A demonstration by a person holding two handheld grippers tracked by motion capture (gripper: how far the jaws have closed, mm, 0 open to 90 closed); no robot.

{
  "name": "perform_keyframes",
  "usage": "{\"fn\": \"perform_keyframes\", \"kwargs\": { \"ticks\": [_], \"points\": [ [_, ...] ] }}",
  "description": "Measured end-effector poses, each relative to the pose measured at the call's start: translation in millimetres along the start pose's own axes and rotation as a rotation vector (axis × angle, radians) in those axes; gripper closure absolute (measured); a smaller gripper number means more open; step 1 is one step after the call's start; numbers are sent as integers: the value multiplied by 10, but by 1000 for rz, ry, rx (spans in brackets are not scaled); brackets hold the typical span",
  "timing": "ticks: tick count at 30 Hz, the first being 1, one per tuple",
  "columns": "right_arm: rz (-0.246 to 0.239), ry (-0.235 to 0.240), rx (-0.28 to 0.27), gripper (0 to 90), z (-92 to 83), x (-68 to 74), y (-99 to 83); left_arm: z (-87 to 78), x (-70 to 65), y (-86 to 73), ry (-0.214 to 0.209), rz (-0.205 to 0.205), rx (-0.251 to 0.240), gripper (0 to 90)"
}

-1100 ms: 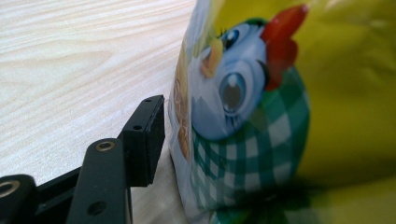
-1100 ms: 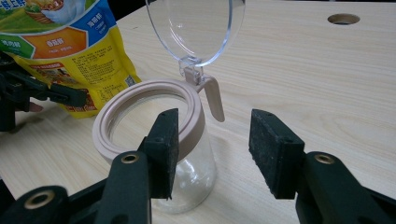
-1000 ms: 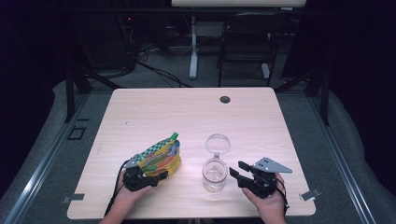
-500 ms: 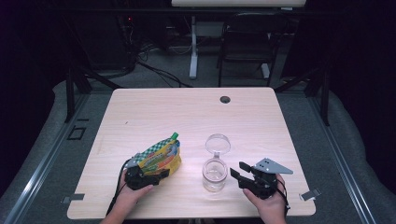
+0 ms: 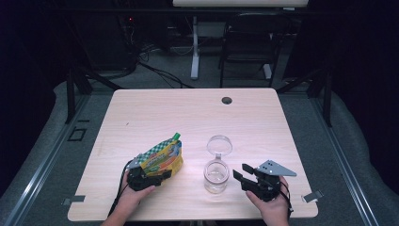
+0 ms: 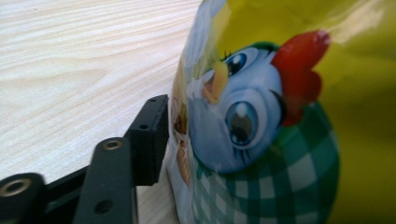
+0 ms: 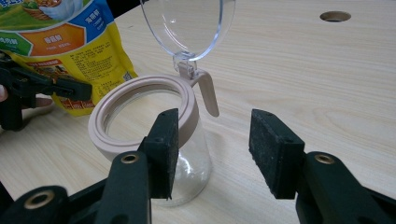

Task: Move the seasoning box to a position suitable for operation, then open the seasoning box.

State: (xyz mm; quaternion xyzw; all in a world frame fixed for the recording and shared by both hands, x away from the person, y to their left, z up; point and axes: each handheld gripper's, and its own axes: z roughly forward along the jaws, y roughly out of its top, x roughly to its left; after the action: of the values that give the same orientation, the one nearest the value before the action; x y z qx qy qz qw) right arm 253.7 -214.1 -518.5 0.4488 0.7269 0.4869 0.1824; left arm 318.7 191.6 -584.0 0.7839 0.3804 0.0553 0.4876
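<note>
A yellow and green snack bag (image 5: pixel 162 157) with a cartoon chicken (image 6: pixel 261 116) stands tilted at the front left of the table. My left gripper (image 5: pixel 160 175) is at its lower end with the bag between the jaws, which have just been closing. One pad (image 6: pixel 150 135) lies right at the bag's side and no dent shows; the other is hidden behind the bag. A clear glass jar (image 5: pixel 216 176) with a beige rim (image 7: pixel 140 93) stands beside the bag, its clear hinged lid (image 7: pixel 187 23) flipped up. My right gripper (image 7: pixel 214 149) is open just right of the jar, holding nothing.
The light wooden table (image 5: pixel 188 113) has a round cable hole (image 5: pixel 227 100) near its far edge. Two metal clips (image 5: pixel 313 196) sit at the front corners. Chairs and stand legs (image 5: pixel 194 56) are on the dark floor behind the table.
</note>
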Motion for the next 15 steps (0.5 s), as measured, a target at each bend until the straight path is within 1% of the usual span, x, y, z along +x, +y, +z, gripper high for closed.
{"fn": "perform_keyframes", "kwargs": {
  "ticks": [2, 7, 12, 15],
  "points": [
    [-2, 1, 1, 529, -5, 1, -3, 7, -2, 3, 2, 7, -2, 515],
    [3, -1, -1, 529, -14, -5, -3, 8, -13, 7, 15, 13, 0, 559],
    [4, -1, 0, 529, -15, -10, -6, 3, -28, 14, 31, 22, 5, 573],
    [1, -3, -2, 529, -18, -7, -4, -1, -35, 16, 34, 21, 5, 582]
  ]
}}
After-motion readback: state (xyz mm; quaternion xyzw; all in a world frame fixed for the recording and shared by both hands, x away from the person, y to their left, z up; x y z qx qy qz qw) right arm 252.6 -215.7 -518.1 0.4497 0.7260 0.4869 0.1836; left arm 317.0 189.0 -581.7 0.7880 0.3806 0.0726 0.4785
